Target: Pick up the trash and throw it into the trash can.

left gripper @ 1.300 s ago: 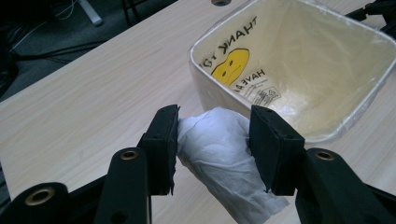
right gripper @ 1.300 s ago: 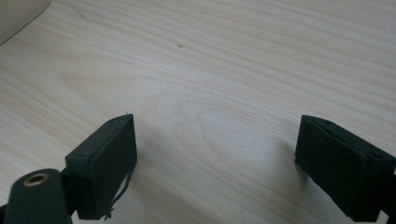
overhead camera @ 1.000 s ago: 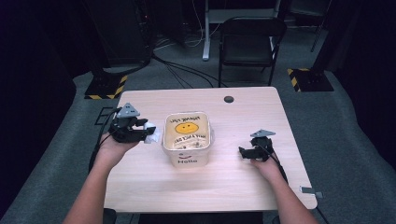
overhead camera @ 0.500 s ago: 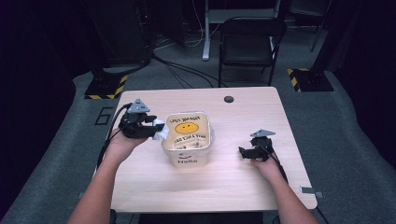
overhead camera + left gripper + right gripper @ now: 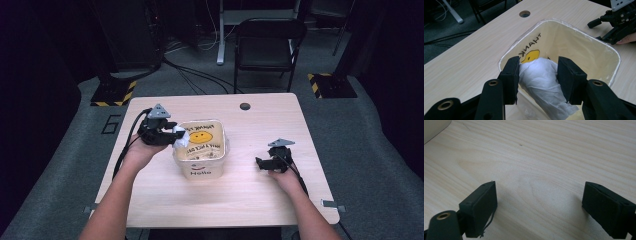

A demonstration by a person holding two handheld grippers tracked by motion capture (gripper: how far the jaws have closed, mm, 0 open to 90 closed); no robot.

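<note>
A pale wooden rectangular table (image 5: 235, 195) carries a cream, square-mouthed plastic tub (image 5: 200, 148) lined with a thin bag printed with a yellow smiley face and black lettering; the word "Hello" reads on its near outer wall. The tub stands a little left of the table's centre. The left gripper (image 5: 170, 136), held in the person's left hand (image 5: 137, 152), sits at the tub's 9 o'clock rim. In the left gripper view its black jaws are clamped on either side of a crumpled white tissue wad (image 5: 541, 83), which hangs over the tub's opening just inside the near rim; the wad's lower end extends down past the jaws. The right gripper (image 5: 264, 162), held in the right hand (image 5: 282, 176), lies low over bare tabletop at the tub's 3 o'clock, well apart from it. In the right gripper view its jaws stand wide, with nothing but wood grain between them. A round cable hole (image 5: 245, 106) is set in the table at the tub's 1 o'clock, near the far edge. A dark folding chair (image 5: 267, 45) stands beyond the table at 12 o'clock.
</note>
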